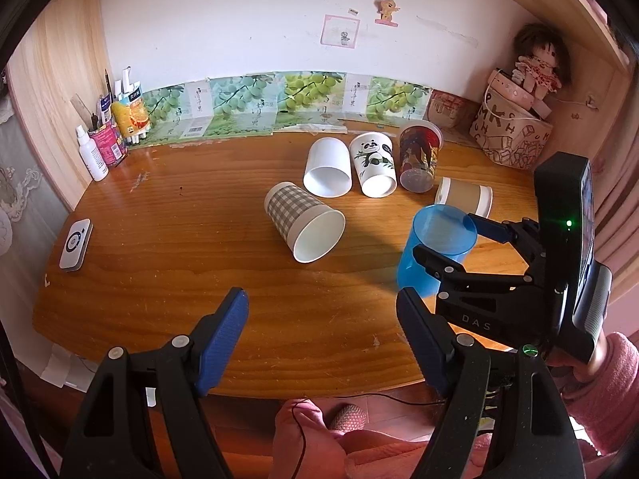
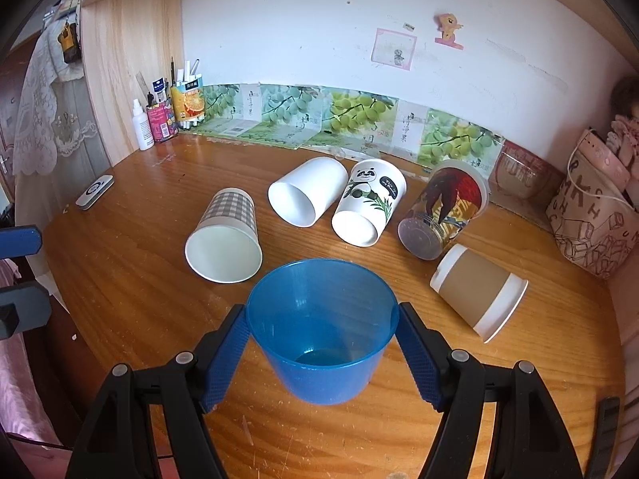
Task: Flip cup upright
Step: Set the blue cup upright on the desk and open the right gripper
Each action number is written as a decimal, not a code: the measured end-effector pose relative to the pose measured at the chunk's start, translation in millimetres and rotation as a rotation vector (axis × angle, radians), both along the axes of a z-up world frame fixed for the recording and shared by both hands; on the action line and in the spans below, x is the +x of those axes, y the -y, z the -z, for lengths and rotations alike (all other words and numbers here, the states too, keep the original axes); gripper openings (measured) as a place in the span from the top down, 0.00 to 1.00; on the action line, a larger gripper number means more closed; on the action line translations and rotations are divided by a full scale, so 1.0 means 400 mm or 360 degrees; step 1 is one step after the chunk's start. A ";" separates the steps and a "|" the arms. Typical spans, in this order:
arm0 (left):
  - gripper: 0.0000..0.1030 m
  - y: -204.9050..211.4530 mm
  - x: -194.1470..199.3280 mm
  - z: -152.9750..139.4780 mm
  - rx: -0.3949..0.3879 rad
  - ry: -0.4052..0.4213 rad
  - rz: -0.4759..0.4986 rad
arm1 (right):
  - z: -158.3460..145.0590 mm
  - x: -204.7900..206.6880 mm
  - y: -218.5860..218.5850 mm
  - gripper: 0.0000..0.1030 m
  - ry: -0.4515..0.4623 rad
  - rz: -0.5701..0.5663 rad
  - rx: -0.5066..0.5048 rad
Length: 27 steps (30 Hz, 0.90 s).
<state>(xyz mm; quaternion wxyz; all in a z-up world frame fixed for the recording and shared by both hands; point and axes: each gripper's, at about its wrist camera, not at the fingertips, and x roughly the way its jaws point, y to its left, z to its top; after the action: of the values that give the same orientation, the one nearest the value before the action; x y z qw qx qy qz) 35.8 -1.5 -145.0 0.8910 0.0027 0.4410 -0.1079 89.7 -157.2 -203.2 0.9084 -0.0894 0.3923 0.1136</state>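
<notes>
Wooden surface [image 2: 120, 279] is carrying five tipped cups; right tongs [image 2: 321, 343] are gripping the blue plastic cup [image 2: 319, 331] mouth-up for placing, while left tongs [image 1: 319, 343] are waiting wide, empty.

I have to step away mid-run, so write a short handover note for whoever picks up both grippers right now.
Right gripper: shut on the blue cup, held by its rim, mouth up, near the table's front edge.
Left gripper: open, empty, hovering at the front edge.
Done: blue cup is upright; whether its base rests on the table is unclear.
Left: five cups lie on their sides: checked cup, white cup, panda cup, red patterned cup, brown cup.
</notes>
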 end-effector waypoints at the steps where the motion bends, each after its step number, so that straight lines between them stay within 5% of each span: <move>1: 0.23 0.001 -0.002 0.000 0.0003 -0.0001 -0.0001 | 0.000 -0.004 0.001 0.28 -0.0002 0.0003 0.0002; 16: 0.23 0.008 -0.029 -0.030 -0.0015 0.0064 -0.0008 | -0.061 -0.061 0.012 0.20 0.0078 0.0035 -0.0033; 27: 0.19 0.004 -0.029 -0.190 -0.0152 0.0257 0.0004 | -0.254 -0.162 0.064 0.19 0.0186 0.0141 0.0188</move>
<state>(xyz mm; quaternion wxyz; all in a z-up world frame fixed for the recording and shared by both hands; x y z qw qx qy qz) 24.4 -2.9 -68.9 0.9227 -0.0305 0.3620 -0.1295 25.0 -183.0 -101.8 0.9376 -0.0248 0.3348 0.0909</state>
